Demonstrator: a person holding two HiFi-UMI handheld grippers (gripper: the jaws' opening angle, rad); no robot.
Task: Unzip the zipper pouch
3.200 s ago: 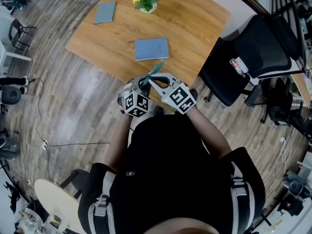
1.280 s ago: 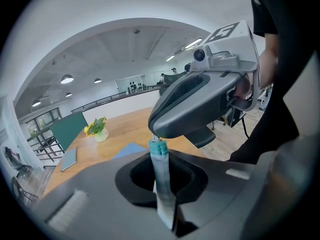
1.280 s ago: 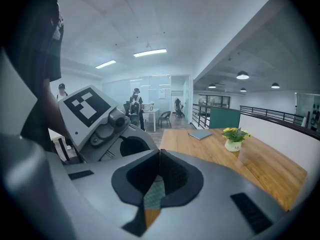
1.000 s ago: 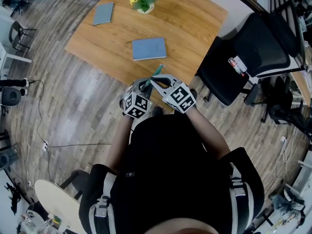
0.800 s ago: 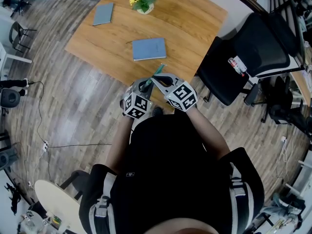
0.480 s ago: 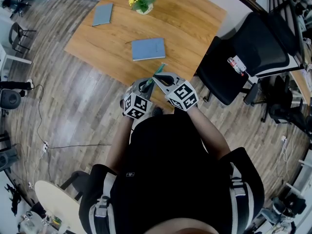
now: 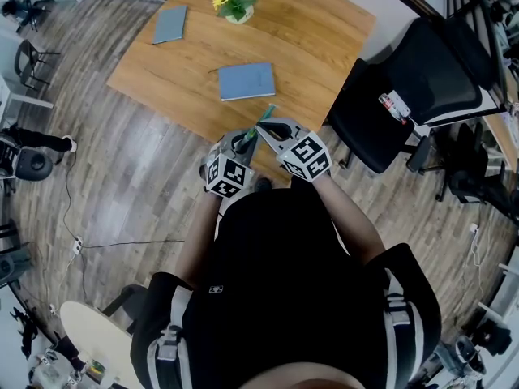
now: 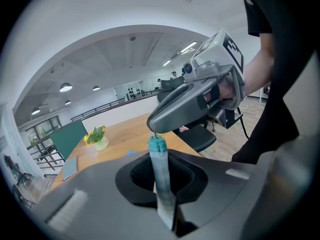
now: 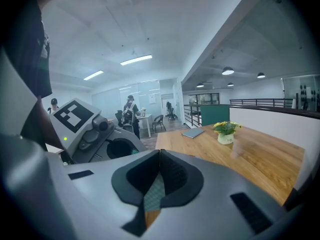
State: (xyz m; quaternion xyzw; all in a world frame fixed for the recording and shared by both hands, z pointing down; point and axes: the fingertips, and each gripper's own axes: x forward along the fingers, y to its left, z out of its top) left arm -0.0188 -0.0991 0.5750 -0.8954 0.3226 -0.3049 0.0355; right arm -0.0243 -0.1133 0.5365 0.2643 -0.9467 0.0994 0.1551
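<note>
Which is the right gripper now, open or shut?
Shut: in its own view the right gripper has its fingers meeting at the tips, with a bit of the teal pouch pinched between them.

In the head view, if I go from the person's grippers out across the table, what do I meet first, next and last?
teal zipper pouch → nearer blue notebook → pot of yellow flowers

Bright, even light from ceiling lamps (image 9: pixel 136 60); shadows faint. Fisheye warps all edges, corners black in gripper views; close foreground soft.
</note>
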